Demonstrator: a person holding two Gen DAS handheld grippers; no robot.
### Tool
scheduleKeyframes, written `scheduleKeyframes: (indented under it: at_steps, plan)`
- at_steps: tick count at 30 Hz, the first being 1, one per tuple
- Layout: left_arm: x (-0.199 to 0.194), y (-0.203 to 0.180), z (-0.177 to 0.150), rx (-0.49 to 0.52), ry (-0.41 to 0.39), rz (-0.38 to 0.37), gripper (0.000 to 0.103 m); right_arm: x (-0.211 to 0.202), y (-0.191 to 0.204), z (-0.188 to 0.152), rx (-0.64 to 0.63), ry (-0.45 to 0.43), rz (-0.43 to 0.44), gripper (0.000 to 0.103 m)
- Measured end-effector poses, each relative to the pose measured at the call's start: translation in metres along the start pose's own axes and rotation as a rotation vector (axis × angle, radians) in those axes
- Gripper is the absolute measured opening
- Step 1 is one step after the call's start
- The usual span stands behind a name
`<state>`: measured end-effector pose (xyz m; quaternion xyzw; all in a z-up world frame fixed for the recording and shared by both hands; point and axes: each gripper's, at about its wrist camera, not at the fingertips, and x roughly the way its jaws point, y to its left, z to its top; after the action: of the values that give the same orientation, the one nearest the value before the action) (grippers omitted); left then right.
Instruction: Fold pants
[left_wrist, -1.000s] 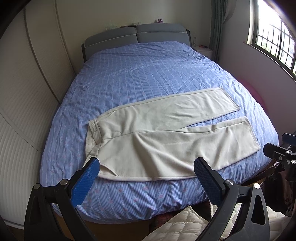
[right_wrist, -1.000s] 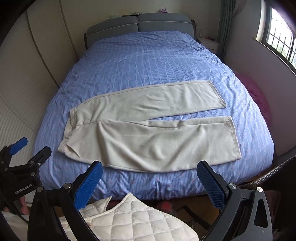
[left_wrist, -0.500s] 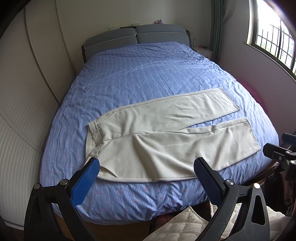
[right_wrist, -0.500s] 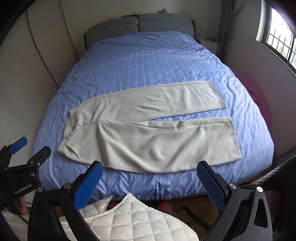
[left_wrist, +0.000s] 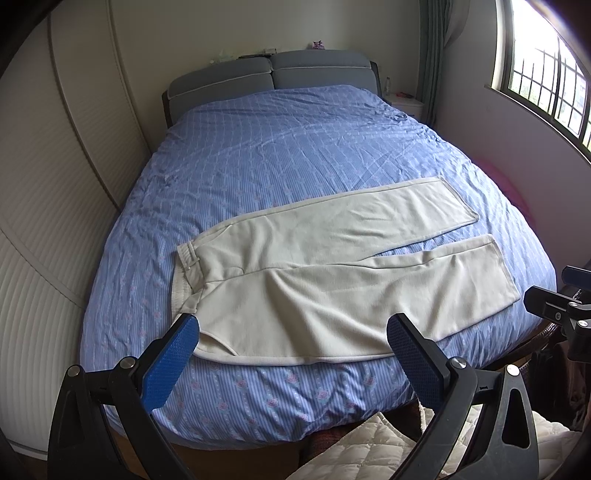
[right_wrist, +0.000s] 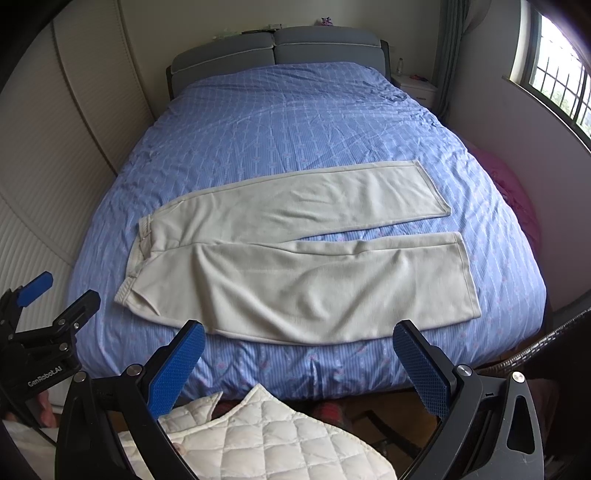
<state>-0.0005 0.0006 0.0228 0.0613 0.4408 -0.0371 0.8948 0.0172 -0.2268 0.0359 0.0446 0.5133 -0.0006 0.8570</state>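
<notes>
Pants (right_wrist: 295, 254) lie flat across the blue bed (right_wrist: 295, 122), legs parted, so both wide-open, empty grippers (left (left_wrist: 293, 350), right (right_wrist: 297, 354)) should probably pinch the near leg's edge and lift evenly.

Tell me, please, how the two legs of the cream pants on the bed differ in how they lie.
The far leg lies smooth and angles away toward the headboard; the near leg is rumpled and runs along the foot edge of the bed. A wedge of blue cover shows between their cuffs. Both lie flat, unfolded, joined at the waistband.
</notes>
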Motion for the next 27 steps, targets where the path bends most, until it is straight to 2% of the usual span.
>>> scheduleKeyframes:
  at_steps: [9, 14, 19, 27]
  plan:
    - [0.007, 0.012, 0.002, -0.009, 0.032, 0.004, 0.103, 0.011, 0.003, 0.003, -0.009, 0.036, 0.028, 0.103]
    - [0.02, 0.024, -0.012, -0.031, 0.078, 0.026, 0.103, 0.04, 0.019, -0.002, -0.049, 0.06, 0.045, 0.103]
    - [0.054, 0.056, -0.03, -0.109, 0.132, 0.081, 0.103, 0.091, 0.04, -0.007, -0.065, 0.131, 0.1, 0.103]
    - [0.141, 0.107, -0.086, -0.162, 0.255, 0.134, 0.103, 0.205, 0.083, -0.048, -0.076, 0.299, 0.175, 0.1]
